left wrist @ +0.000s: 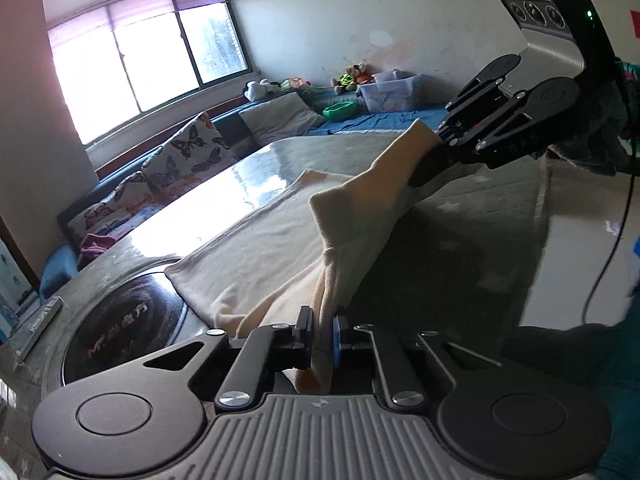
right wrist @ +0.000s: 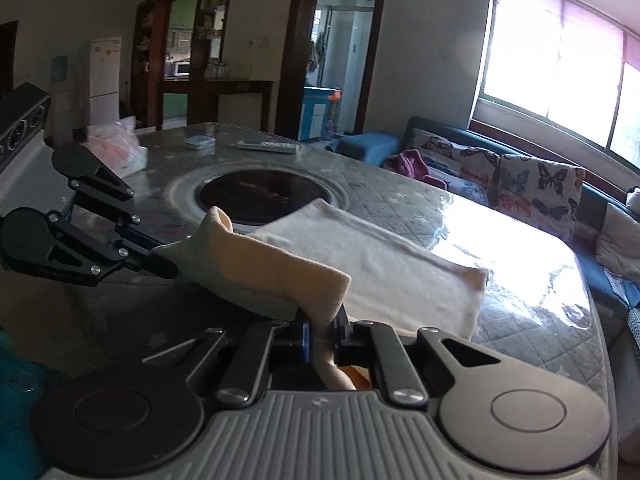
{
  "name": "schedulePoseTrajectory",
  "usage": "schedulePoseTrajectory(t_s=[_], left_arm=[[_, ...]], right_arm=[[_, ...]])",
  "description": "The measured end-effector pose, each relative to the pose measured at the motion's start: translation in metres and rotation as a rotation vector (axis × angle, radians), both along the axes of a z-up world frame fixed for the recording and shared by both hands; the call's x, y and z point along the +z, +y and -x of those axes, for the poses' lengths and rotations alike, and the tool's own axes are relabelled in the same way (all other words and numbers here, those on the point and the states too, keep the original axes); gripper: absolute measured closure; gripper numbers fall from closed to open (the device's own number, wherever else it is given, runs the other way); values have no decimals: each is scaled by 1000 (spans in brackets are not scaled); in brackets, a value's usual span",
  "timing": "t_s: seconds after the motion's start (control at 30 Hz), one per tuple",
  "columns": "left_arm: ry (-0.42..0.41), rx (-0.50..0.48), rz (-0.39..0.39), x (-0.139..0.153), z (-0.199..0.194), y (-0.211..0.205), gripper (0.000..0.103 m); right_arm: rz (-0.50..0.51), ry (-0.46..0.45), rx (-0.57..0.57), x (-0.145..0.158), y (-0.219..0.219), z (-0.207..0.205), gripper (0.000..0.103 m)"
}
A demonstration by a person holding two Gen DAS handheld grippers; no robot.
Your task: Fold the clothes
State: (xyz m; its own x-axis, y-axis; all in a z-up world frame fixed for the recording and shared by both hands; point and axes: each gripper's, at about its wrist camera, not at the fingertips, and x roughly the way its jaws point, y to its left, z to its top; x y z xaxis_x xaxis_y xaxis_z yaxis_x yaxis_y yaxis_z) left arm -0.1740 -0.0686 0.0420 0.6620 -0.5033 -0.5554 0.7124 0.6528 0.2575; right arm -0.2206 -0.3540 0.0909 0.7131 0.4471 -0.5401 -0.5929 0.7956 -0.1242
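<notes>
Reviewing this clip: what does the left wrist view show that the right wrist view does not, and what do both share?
Only the left wrist view shows the clear plastic storage bin, the stuffed toys and the green bowl by the far wall. Only the right wrist view shows the white refrigerator, the white remote control and the pink plastic bag. Both show the cream fleece garment pinched by the left hand-held gripper and the right hand-held gripper, plus the round black cooktop.

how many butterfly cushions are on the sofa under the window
3 butterfly cushions, in a row along the sofa back: one nearest the plain grey cushion, one in the middle, one by the pink cloth. More may be hidden.
</notes>
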Motion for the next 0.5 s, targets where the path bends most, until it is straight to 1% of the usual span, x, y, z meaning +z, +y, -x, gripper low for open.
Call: schedulePoseTrajectory(t_s=[0.07, 0.17, 0.27, 0.4, 0.5], left_arm=[[17, -18, 9, 7, 14, 6, 93], [56, -30, 31, 16, 30, 14, 93], [78, -25, 37, 20, 33, 17, 93], [75, -2, 62, 27, 4, 15, 93], [71, 17, 82, 32, -21, 12, 92]], right_arm=[[6, 3, 18, 6, -1, 15, 94], [2, 41, 39, 15, 0, 36, 94], [7, 71, 54, 19, 1, 45, 94], [10, 58, 47, 28, 1, 35, 94], [16, 42, 49, 38, 1, 17, 94]])
